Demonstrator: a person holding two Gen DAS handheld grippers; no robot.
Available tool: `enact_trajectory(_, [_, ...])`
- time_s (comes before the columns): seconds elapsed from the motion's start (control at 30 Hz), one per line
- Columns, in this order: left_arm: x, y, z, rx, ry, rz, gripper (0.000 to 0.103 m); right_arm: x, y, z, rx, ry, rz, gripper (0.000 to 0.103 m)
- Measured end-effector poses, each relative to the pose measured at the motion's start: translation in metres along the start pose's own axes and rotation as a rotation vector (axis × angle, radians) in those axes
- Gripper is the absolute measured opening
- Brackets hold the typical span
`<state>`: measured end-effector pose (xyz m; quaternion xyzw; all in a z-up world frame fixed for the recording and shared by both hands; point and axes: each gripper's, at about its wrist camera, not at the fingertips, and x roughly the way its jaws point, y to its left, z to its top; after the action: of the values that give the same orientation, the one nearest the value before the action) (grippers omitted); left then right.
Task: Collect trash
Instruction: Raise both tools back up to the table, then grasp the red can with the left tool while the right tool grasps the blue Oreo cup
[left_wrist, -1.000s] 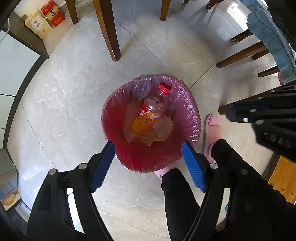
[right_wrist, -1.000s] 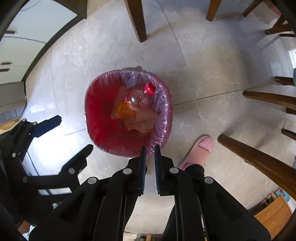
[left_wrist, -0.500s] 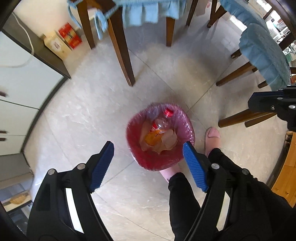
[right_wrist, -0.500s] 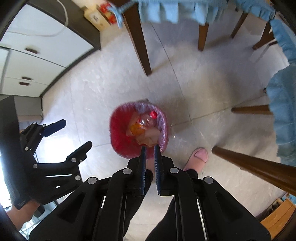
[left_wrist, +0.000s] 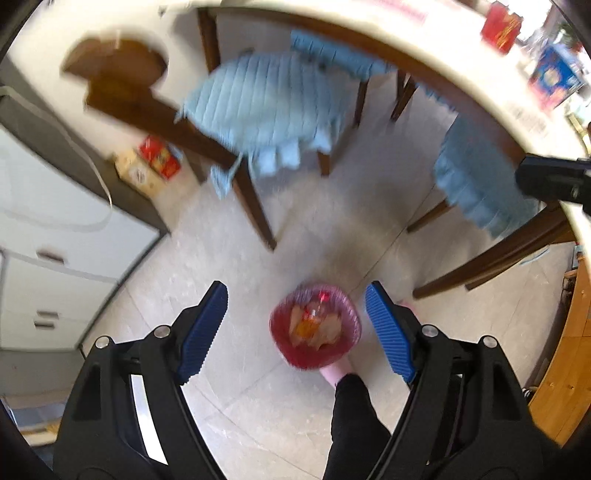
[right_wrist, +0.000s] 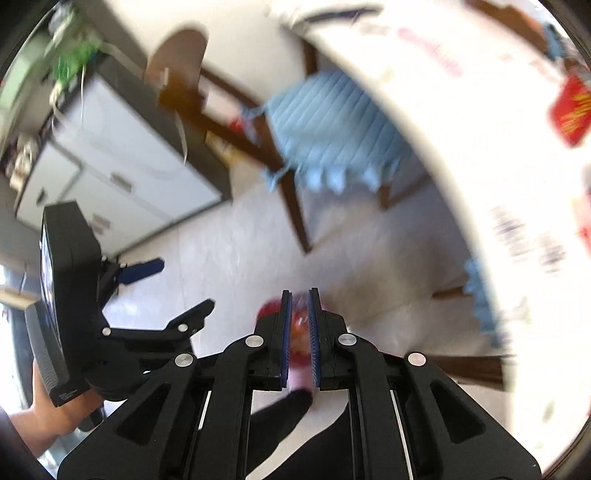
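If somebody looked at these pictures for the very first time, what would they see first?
Probably the bright pink trash bin down on the pale floor, with an orange-labelled bottle and brown paper inside. It sits between the wide-open blue fingers of the left gripper. Next, the fluffy blue chair cushion up above, under the edge of the white table.

- The red bin (right_wrist: 271, 308), low in the right wrist frame, hides mostly behind the right gripper (right_wrist: 299, 325).
- Printing on the white table (right_wrist: 480, 155) is smeared (unreadable).
- The bin's contents (left_wrist: 314, 325) look too small to identify.
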<state>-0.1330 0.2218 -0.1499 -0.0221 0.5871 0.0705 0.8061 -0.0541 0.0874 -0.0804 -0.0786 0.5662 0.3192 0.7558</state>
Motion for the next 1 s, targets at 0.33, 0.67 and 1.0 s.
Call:
enact_trajectory(0.33, [-0.082,-0.08,0.078,0.215,-0.209,-0.085,0.085,-0.113,-0.097,-0.015,0.256,-0.232,-0.208,0.042])
enact_trajectory(0.67, [-0.1,-0.184,0.132,0.358,-0.26,-0.177,0.093,-0.151,-0.193,-0.048,0.443,-0.305,-0.295,0.063])
enact_trajectory(1.0, [-0.079,-0.255,0.186,0.391,-0.253,-0.19,0.096,-0.166,-0.283,-0.033,0.542,-0.346,-0.259,0.066])
